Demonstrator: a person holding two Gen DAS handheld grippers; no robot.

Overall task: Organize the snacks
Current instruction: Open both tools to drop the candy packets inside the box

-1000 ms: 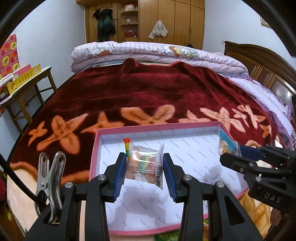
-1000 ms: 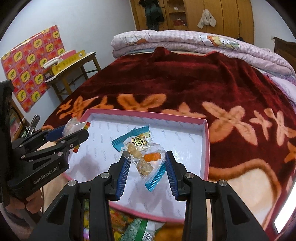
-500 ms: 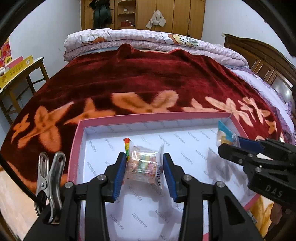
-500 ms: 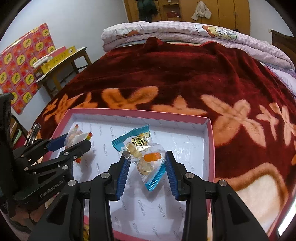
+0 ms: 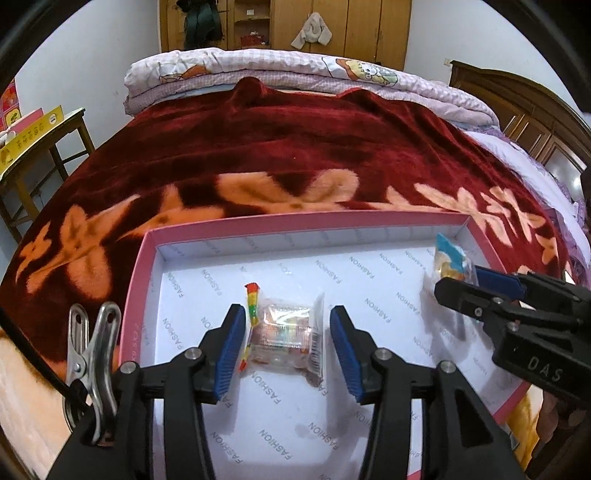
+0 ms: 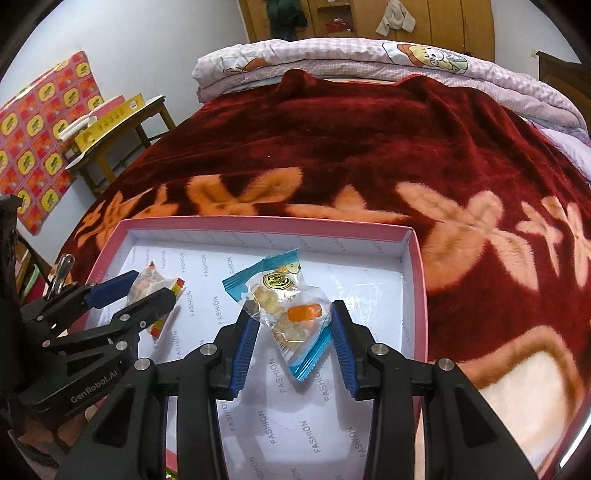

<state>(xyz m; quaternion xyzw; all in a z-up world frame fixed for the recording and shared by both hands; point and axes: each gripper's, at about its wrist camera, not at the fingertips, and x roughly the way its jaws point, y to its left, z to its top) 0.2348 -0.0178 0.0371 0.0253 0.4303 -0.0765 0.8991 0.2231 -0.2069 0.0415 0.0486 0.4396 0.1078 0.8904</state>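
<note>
Left wrist view: both snacks inside the pink box (image 5: pixel 140 280) on your bed.
Left tool (image 5: pixel 287 334) has just been opening, clear packet (image 5: pixel 286 330) released; right tool (image 6: pixel 291 332) pinches the blue-edged packet (image 6: pixel 286 306).

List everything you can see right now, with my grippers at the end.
box: one, pink outside and white inside, on the blanket.
rainbow-edged packet: one, clear, in the box, between the left gripper's pads.
blue-edged packet: one, clear with gummies, over the box's right side.
blanket: one, dark red with orange flowers, covering the bed.
quilt: one, pale checked, folded at the bed's far end.
wardrobe: one, wooden, against the back wall.
metal clip: one, silver, beside the left gripper.
left gripper: black with blue pads, jaws just been opening, its packet loose between them.
right gripper: same colours, pinching the blue-edged packet.
</note>
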